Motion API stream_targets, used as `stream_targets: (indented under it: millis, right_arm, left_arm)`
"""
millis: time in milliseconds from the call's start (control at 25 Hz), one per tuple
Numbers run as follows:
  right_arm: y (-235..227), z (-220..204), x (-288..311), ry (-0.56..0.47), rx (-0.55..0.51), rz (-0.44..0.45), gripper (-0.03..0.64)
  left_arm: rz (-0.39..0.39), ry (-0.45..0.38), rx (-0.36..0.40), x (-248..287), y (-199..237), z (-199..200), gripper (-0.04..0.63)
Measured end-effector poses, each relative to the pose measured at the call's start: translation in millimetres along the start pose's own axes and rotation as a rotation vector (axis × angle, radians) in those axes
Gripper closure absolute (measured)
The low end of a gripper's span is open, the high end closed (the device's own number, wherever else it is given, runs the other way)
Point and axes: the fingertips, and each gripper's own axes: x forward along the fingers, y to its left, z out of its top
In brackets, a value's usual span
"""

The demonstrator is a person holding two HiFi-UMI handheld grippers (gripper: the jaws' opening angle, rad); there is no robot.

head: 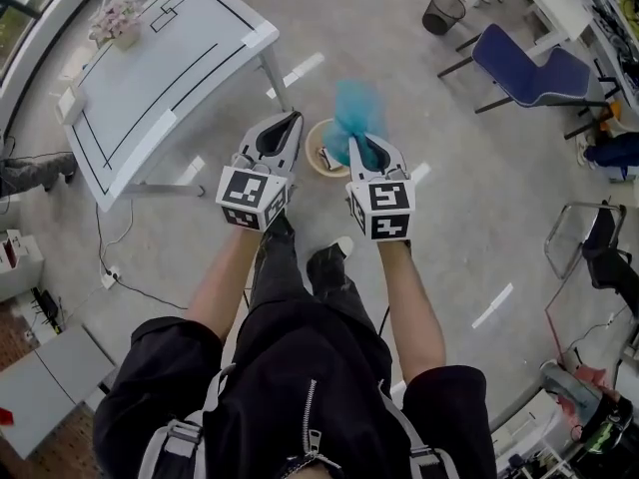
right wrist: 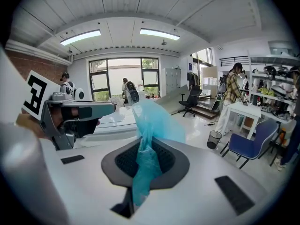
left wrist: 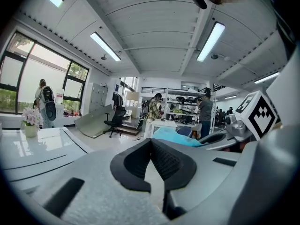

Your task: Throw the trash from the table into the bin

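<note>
My right gripper [head: 363, 146] [right wrist: 145, 143] is shut on a crumpled blue plastic bag [head: 355, 111] [right wrist: 151, 123], which sticks up out of the jaws. On the floor just beyond and between both grippers stands a round beige bin [head: 313, 158], partly hidden by them. The bag hangs above its right rim. My left gripper [head: 290, 123] [left wrist: 151, 143] is level beside the right one, jaws together with nothing in them. In the left gripper view the blue bag [left wrist: 177, 136] shows at the right.
A white table [head: 160, 63] with a flower pot [head: 114, 18] stands at the far left, its leg close to the bin. A blue chair [head: 529, 70] and a black mesh bin [head: 442, 11] are at the far right. People stand by shelves in the background.
</note>
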Motion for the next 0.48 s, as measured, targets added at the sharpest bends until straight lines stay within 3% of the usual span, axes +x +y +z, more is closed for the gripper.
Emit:
stream_targets:
  millis: [480]
  right_arm:
    - [-24.2, -43.1, -2.9, 0.038, 0.018, 0.078, 0.595]
  left_arm:
    - [0.058, -0.027, 0.039, 7.8, -29.6, -10.3, 0.589]
